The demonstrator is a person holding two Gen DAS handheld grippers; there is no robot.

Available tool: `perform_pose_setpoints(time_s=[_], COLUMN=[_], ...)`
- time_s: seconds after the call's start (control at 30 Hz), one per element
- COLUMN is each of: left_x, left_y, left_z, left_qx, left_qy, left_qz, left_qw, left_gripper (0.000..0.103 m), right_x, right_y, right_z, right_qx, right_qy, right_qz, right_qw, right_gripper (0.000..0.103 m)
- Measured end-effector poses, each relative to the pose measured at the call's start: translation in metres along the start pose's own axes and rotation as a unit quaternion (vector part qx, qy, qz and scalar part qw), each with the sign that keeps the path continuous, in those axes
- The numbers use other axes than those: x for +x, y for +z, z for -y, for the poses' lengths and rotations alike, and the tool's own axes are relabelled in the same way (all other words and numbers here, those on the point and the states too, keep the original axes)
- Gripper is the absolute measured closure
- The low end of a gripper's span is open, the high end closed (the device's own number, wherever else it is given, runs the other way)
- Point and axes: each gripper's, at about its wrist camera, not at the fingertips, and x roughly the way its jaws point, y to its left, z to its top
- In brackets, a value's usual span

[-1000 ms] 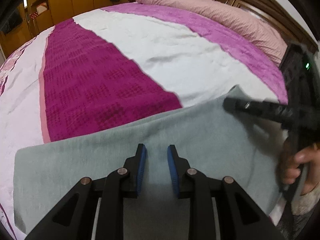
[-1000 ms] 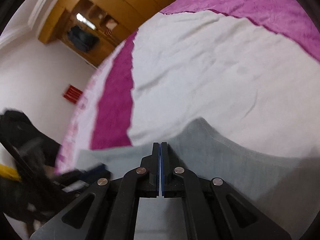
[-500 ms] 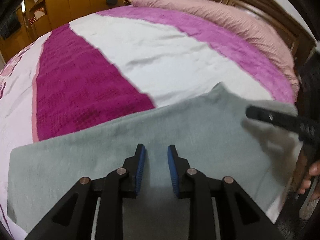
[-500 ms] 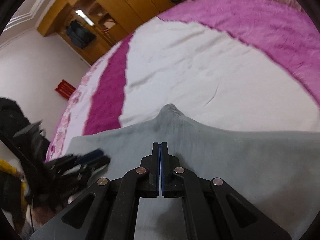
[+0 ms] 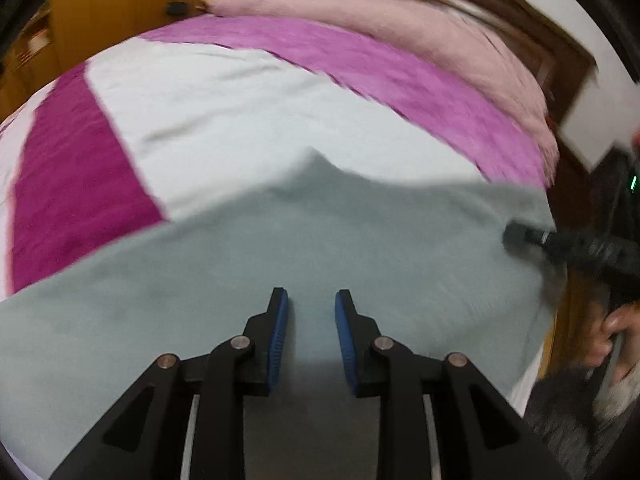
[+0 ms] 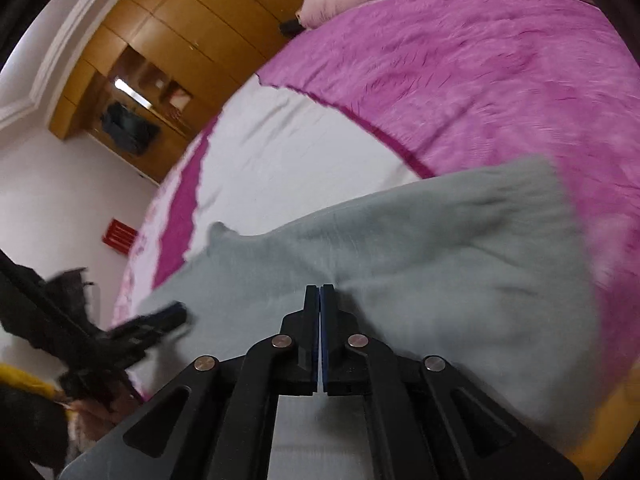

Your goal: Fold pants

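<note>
Grey pants (image 5: 304,240) lie spread across the near edge of a bed (image 5: 248,120) covered in white, magenta and pink panels, with a pink pillow (image 5: 400,20) at the far end before a wooden headboard (image 5: 560,64). The left gripper (image 5: 311,312) hovers over the near middle of the cloth, its blue-padded jaws parted with nothing clamped between them. The right gripper (image 6: 320,300) sits over the pants with its jaws pressed together; whether cloth is pinched there cannot be told. In the left view its tip touches the right side of the pants. A wooden wardrobe (image 6: 168,40) stands far left.
</note>
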Motion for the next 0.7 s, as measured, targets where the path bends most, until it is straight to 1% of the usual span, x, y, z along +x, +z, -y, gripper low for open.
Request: perform_pose_setpoints(time_s=[0.03, 0.07, 0.1, 0.13, 0.17, 0.2, 0.27, 0.33, 0.37, 0.4, 0.43, 0.47, 0.5, 0.57, 0.6, 0.63, 0.7], left_x=[0.003, 0.006, 0.008, 0.008, 0.004, -0.001, -0.014, -0.017, -0.012, -0.003, 0.011, 0.019, 0.021, 0.016, 0.011, 0.005, -0.007], left_y=[-0.003, -0.007, -0.008, -0.008, -0.006, -0.006, -0.007, -0.008, -0.008, -0.008, -0.008, -0.008, -0.007, -0.004, -0.005, -0.006, -0.015], left_z=[0.009, 0.018, 0.023, 0.027, 0.028, 0.029, 0.034, 0.045, 0.052, 0.056, 0.059, 0.061, 0.062, 0.061, 0.060, 0.060, 0.063], left_qx=[0.012, 0.026, 0.032, 0.035, 0.030, 0.022, 0.011, 0.029, 0.045, 0.053, 0.060, 0.066, 0.066, 0.049, 0.043, 0.039, 0.045], left_qy=[0.010, 0.026, 0.040, 0.050, 0.054, 0.049, 0.006, -0.003, -0.002, 0.001, 0.012, 0.023, 0.026, 0.024, 0.021, 0.011, -0.013], left_qz=[0.001, 0.005, 0.009, 0.014, 0.018, 0.025, 0.040, 0.042, 0.034, 0.022, 0.004, 0.010, 0.020, 0.015, 0.015, 0.017, 0.022], left_qw=[0.9999, 0.9993, 0.9986, 0.9981, 0.9979, 0.9982, 0.9991, 0.9987, 0.9984, 0.9984, 0.9981, 0.9975, 0.9972, 0.9984, 0.9988, 0.9990, 0.9987], left_gripper=[0.079, 0.079, 0.079, 0.079, 0.080, 0.080, 0.080, 0.080, 0.080, 0.080, 0.080, 0.080, 0.080, 0.080, 0.080, 0.080, 0.080], right_x=[-0.007, -0.009, -0.007, -0.005, -0.006, -0.010, -0.020, -0.025, -0.026, -0.024, -0.022, -0.019, -0.014, -0.003, 0.002, 0.010, 0.028], right_y=[-0.002, -0.004, -0.005, -0.005, -0.004, -0.001, 0.003, 0.004, 0.003, 0.001, -0.001, -0.004, -0.009, -0.018, -0.023, -0.031, -0.047], right_z=[0.000, 0.002, 0.003, 0.007, 0.010, 0.014, 0.017, 0.015, 0.013, 0.010, 0.006, 0.002, -0.004, -0.013, -0.017, -0.023, -0.027], right_qx=[-0.003, -0.010, -0.017, -0.027, -0.030, -0.022, -0.013, -0.009, -0.004, -0.005, -0.008, -0.012, -0.021, -0.023, -0.028, -0.038, -0.068], right_qy=[0.002, -0.014, -0.047, -0.099, -0.112, -0.105, -0.117, -0.099, -0.077, -0.042, -0.014, 0.011, 0.043, 0.089, 0.103, 0.100, 0.021], right_qz=[0.000, -0.005, -0.013, -0.016, -0.011, -0.004, 0.015, 0.021, 0.017, 0.010, 0.003, -0.003, -0.012, -0.043, -0.057, -0.080, -0.132], right_qw=[1.000, 1.000, 0.999, 0.995, 0.993, 0.994, 0.993, 0.995, 0.997, 0.999, 1.000, 1.000, 0.999, 0.995, 0.993, 0.991, 0.989], right_gripper=[0.103, 0.103, 0.103, 0.103, 0.103, 0.103, 0.103, 0.103, 0.103, 0.103, 0.103, 0.103, 0.103, 0.103, 0.103, 0.103, 0.103])
